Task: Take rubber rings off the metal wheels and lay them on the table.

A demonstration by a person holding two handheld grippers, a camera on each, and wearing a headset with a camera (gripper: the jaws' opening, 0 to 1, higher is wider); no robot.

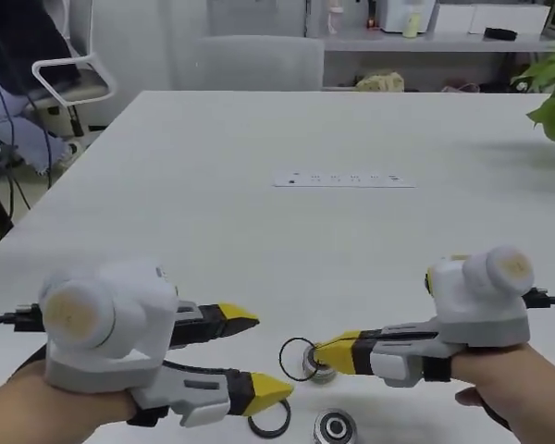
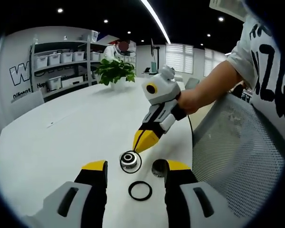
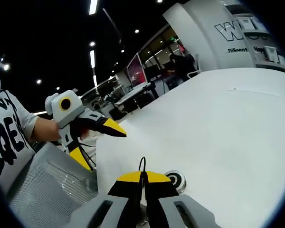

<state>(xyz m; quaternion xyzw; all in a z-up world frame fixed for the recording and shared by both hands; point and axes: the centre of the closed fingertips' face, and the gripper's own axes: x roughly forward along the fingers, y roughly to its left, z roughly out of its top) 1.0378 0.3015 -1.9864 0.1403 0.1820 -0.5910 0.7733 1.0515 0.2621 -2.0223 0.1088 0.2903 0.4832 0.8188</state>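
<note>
**Q:** Left side?
**A:** The left gripper hovers, jaws spread apart, holding nothing. A loose ring lies flat on the table just beside its lower jaw.

**Q:** Centre and right?
**A:** The right gripper has its jaws pinched on a second ring, which seems partly lifted off a metal wheel; the contact is unclear. A spare wheel stands near it.

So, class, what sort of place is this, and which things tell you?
Probably an office or lab workroom: a long white table, shelves of storage bins, and a potted plant.
</note>
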